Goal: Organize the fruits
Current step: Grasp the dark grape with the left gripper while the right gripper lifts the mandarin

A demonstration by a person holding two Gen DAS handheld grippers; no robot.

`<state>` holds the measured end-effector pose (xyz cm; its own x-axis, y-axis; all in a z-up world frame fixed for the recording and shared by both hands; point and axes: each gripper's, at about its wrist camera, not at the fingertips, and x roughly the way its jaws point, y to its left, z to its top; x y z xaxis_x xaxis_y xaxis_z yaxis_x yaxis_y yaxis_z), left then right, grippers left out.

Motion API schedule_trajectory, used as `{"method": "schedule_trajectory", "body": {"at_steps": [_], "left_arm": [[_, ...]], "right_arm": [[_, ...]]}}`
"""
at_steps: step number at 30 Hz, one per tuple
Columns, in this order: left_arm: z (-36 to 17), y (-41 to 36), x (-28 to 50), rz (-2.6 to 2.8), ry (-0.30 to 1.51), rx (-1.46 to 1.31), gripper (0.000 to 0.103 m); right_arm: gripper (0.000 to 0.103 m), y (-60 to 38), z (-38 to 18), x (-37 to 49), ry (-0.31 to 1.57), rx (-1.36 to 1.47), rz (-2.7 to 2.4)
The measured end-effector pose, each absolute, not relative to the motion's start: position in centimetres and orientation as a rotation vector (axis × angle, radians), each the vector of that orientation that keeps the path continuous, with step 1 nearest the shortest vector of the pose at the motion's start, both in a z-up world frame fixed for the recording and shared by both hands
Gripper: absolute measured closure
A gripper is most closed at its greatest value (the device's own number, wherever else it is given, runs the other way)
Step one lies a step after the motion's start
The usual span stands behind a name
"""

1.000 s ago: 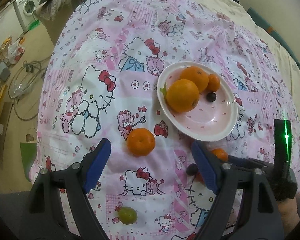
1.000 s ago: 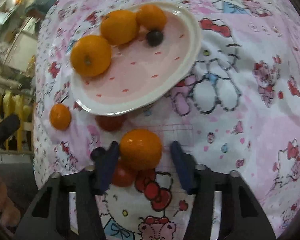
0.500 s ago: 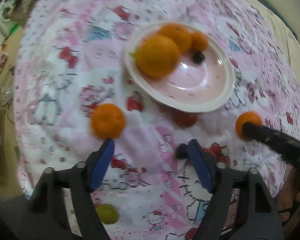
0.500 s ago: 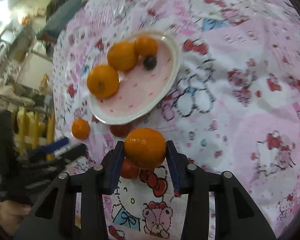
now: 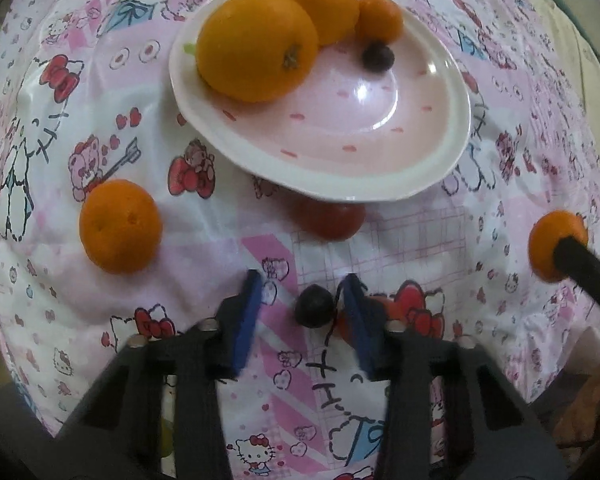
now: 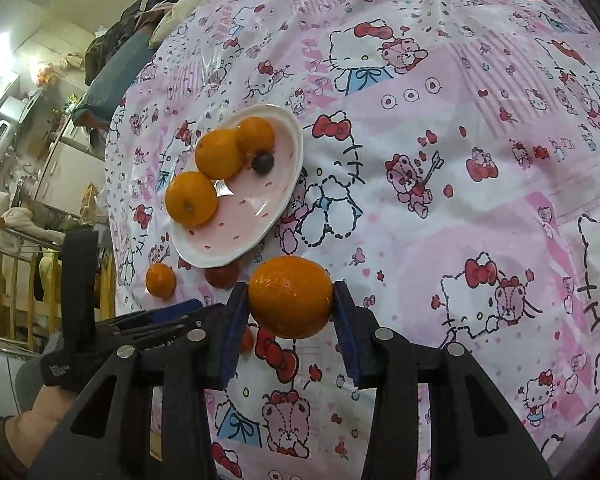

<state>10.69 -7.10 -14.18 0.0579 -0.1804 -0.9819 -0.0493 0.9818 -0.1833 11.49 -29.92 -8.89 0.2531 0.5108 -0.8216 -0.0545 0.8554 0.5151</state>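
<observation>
The left gripper (image 5: 302, 294) is closing around a dark grape (image 5: 314, 306); squeeze softly. The right gripper (image 6: 290, 304) is pinching a mandarin (image 6: 290, 298), heading for the pink plate (image 6: 288, 184).

No legible text, brand or no. anywhere. Tablecloth (image 5: 440, 240) carries cartoon cat/bear print only. Small print on glove (image 6: 58, 370), near left: too blurred to read.

plate (image 5: 432, 176): white-rimmed, pink, tilted on the cloth; held three oranges (image 5: 256, 46) and a dark grape (image 5: 377, 56) at its 12 o'clock edge
loose orange (image 5: 120, 226): on cloth, at plate's 8 o'clock
tomato (image 5: 328, 220): red, half under plate's 6 o'clock rim
dark berry (image 5: 314, 306): at tomato's 6 o'clock
held orange (image 6: 290, 296): lifted clear of cloth
</observation>
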Motion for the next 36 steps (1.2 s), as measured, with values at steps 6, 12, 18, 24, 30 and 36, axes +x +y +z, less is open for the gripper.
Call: {"method": "schedule_trajectory", "body": {"at_steps": [6, 12, 18, 24, 30, 36], "left_arm": [[-14.8, -8.1, 9.9, -0.121, 1.544, -0.172, 0.087], [-14.2, -8.5, 8.8, -0.126, 1.504, -0.165, 0.087], [-12.7, -6.9, 7.8, -0.101, 1.462, -0.187, 0.087], [-10.6, -5.7, 7.1, -0.075, 1.378, -0.169, 0.087], [-8.6, -3.0, 7.7, -0.047, 1.289, -0.161, 0.087], [-5.8, -2.0, 8.6, -0.034, 1.214, -0.177, 0.087]], "right_arm": [[0.060, -29.9, -8.7, 11.5, 1.257, 0.420, 0.401], [0.060, -29.8, -8.7, 11.5, 1.258, 0.418, 0.398], [0.060, -29.8, -8.6, 11.5, 1.257, 0.417, 0.399], [0.060, -29.7, -8.0, 11.0, 1.243, 0.417, 0.411], [0.060, -29.6, -6.5, 10.9, 1.199, 0.426, 0.432], [0.060, -29.6, -4.2, 11.2, 1.106, 0.432, 0.455]]}}
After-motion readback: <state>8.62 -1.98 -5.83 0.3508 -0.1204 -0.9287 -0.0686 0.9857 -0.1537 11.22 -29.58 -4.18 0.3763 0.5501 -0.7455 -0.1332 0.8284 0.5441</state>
